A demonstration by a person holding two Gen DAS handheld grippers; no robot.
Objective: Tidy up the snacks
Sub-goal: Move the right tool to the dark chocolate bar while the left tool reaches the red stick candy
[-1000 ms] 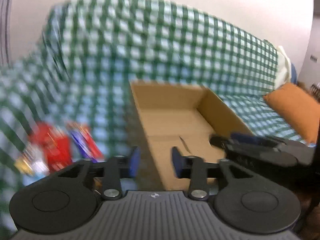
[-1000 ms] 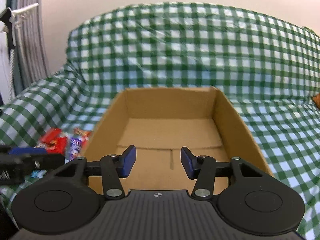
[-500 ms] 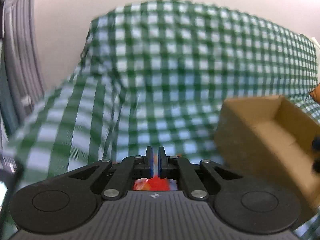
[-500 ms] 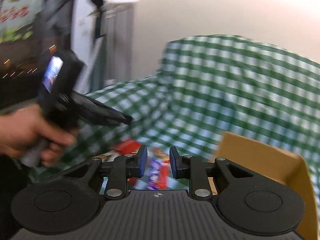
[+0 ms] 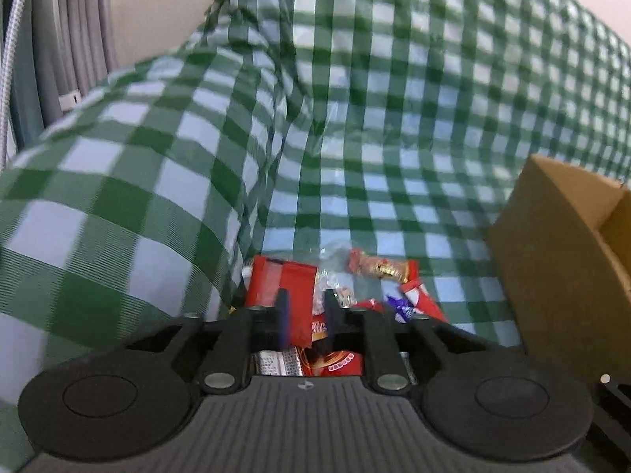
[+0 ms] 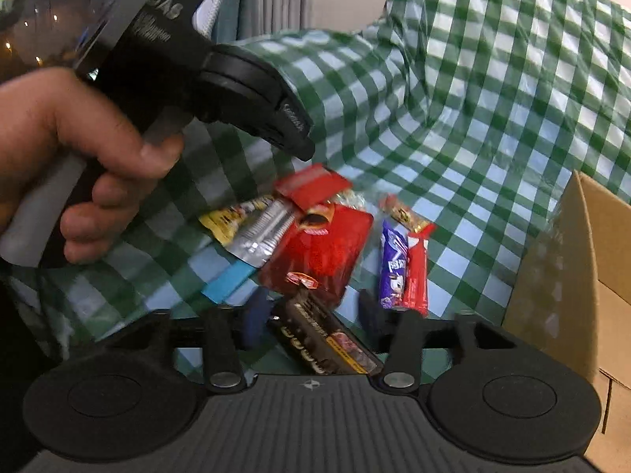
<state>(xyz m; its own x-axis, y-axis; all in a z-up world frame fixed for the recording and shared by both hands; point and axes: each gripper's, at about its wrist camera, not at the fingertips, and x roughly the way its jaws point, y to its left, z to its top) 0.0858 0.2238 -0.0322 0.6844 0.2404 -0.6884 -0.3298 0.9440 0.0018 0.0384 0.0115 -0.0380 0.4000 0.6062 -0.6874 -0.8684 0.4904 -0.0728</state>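
A pile of snack packets lies on the green checked sofa cover. In the right wrist view I see a big red packet (image 6: 323, 252), a dark chocolate bar (image 6: 327, 335), a purple bar (image 6: 392, 264), a thin red bar (image 6: 417, 272) and a silver packet (image 6: 264, 232). My right gripper (image 6: 311, 317) is open, its jaws either side of the dark chocolate bar. My left gripper (image 5: 305, 315) is open a little, just above a red packet (image 5: 282, 287); its body (image 6: 221, 90) hangs over the pile in the right wrist view. A cardboard box (image 5: 560, 276) stands to the right.
The sofa's checked backrest (image 5: 394, 79) rises behind the pile and its armrest (image 5: 98, 181) bulges on the left. Grey curtains (image 5: 59, 39) hang at the far left. The box wall (image 6: 560, 283) stands close to the right of the snacks.
Both grippers have swung left from the cardboard box to the snack pile. The left gripper shut midway and now stands slightly open; the right narrowed and has opened wide again.
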